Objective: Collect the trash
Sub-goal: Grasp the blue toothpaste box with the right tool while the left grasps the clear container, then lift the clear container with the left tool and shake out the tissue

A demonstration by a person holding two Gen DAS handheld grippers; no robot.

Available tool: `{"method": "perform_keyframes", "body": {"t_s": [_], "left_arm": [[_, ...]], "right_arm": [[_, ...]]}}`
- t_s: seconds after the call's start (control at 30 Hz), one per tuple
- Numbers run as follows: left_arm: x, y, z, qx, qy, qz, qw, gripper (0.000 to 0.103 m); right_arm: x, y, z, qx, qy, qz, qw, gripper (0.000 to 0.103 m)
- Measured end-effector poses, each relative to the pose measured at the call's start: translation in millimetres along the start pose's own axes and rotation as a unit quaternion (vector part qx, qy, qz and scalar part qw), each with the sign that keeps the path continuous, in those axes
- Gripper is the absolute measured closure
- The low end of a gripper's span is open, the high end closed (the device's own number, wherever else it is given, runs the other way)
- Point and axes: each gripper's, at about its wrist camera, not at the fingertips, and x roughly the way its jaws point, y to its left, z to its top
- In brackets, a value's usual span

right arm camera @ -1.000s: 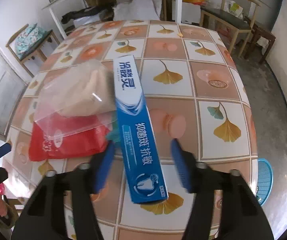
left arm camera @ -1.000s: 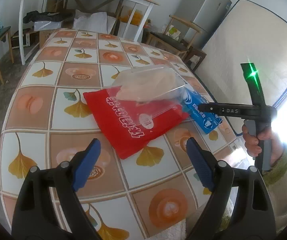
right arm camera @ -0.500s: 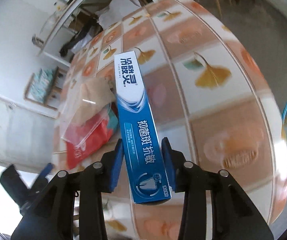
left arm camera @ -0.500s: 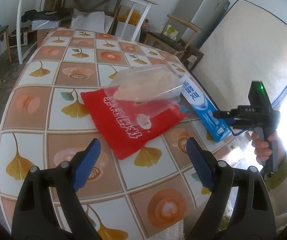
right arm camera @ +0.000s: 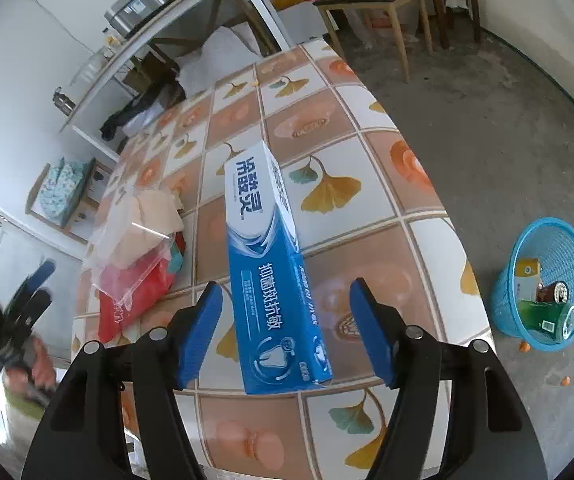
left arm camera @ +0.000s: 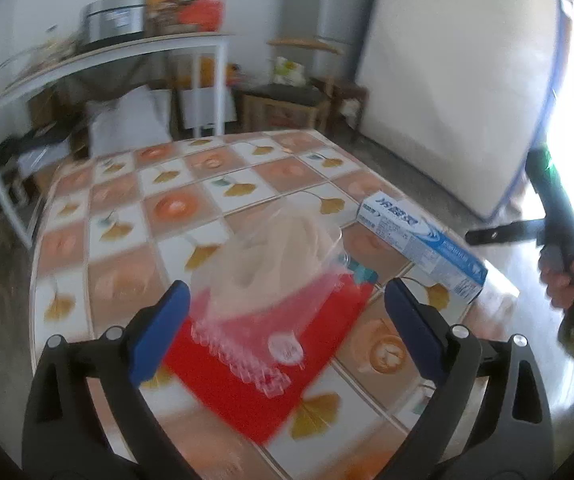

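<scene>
A blue toothpaste box (right arm camera: 271,272) lies on the tiled table (right arm camera: 327,128) near its right edge. My right gripper (right arm camera: 287,294) straddles the box's near end. Its jaws are opening, and a gap shows on both sides of the box. The left wrist view shows the same box (left arm camera: 419,240) with the right gripper (left arm camera: 555,232) in a hand beyond it. A clear plastic bag (left arm camera: 271,264) with pale contents rests on a red bag (left arm camera: 255,368). My left gripper (left arm camera: 287,292) hovers wide over them, jaws opening, holding nothing. In the right wrist view the left gripper (right arm camera: 19,308) is blurred.
A blue mesh basket (right arm camera: 547,224) with several items in it stands on the floor to the right of the table. A white shelf table (left arm camera: 127,52), wooden chairs (left arm camera: 287,96) and an upright mattress (left arm camera: 447,80) stand beyond the far end.
The right gripper's jaws, shut on the toothpaste box half a second ago, now stand apart from it. The left gripper has moved in over the clear and red bags, rolled and widened.
</scene>
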Motion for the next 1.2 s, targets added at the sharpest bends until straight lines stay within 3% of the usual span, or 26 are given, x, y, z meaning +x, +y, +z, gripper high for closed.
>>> {"method": "perform_keyframes", "body": {"t_s": [0.1,0.33,0.43,0.67,0.9,1.03,1.13,1.2], "left_arm": [[29,6,16,0.026,0.047,-0.021,0.9983,0.009],[87,16,40,0.065,0.148,-0.081,0.9836,0.009],[103,9,42,0.107,0.179,-0.074,0.9752,0.009],[117,-8,42,0.185,0.205,-0.03,0.9607,0.009],[122,2,55,0.186,0.223,-0.045,0.9559,0.009],[136,5,53,0.181,0.258,-0.067,0.9466,0.009],[143,1,47,0.199,0.277,-0.067,0.9377,0.009],[146,-1,46,0.201,0.281,-0.062,0.9364,0.009]], "right_arm": [[-1,-10,2,0.004,0.002,0.015,1.0,0.038],[4,-18,-1,0.006,0.006,0.027,1.0,0.038],[7,-20,0,0.009,0.009,0.033,0.999,0.038],[15,-22,-1,0.01,0.014,0.041,0.999,0.038],[16,-16,-4,-0.001,0.019,0.05,0.999,0.038],[17,-15,-4,-0.003,0.022,0.052,0.998,0.038],[18,-15,-4,-0.003,0.023,0.054,0.998,0.038],[18,-15,-4,-0.001,0.023,0.054,0.998,0.038]]}}
